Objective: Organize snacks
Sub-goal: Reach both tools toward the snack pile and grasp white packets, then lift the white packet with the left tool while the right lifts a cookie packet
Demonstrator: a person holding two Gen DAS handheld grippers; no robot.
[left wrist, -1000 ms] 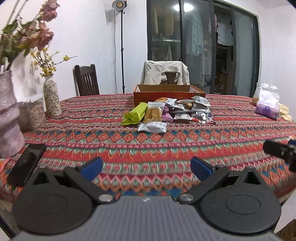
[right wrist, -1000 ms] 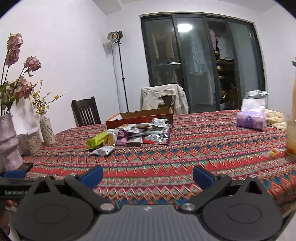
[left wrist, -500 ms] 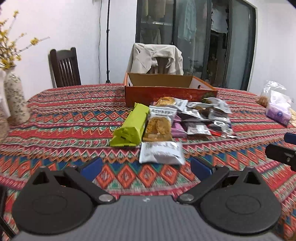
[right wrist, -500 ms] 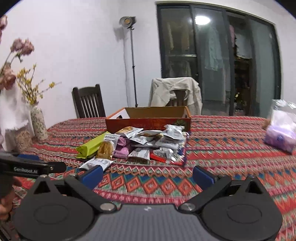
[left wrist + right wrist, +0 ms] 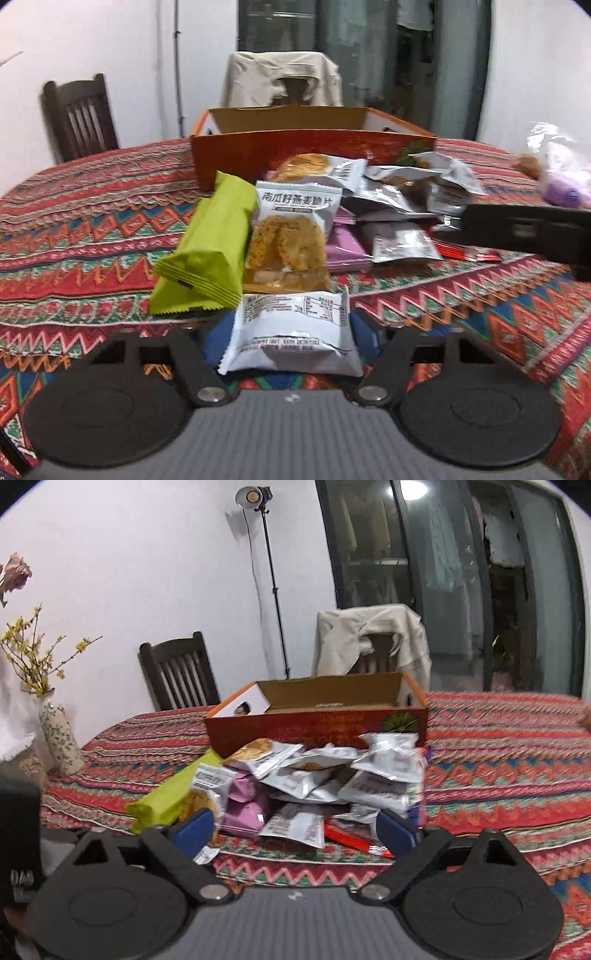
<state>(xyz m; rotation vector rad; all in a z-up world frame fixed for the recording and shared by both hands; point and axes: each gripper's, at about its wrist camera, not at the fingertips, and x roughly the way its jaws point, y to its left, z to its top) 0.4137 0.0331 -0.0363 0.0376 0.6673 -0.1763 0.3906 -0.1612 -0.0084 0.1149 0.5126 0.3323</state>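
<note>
Both grippers sit at the snack pile (image 5: 314,786), jaws just closing: the left gripper (image 5: 286,339) straddles one white packet (image 5: 291,332), pads hidden, so I can't tell if it grips; the right gripper (image 5: 295,829) is unclenched. One orange cardboard box (image 5: 317,723) stands just behind, one green bar (image 5: 210,245) at the pile's left edge.

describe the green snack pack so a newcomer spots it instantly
Start at the open orange cardboard box on the patterned tablecloth; a heap of snack packets lies in front of it. At the heap's left edge lies the green snack pack, long, plain lime, unlike the silvery and purple neighbours.
</note>
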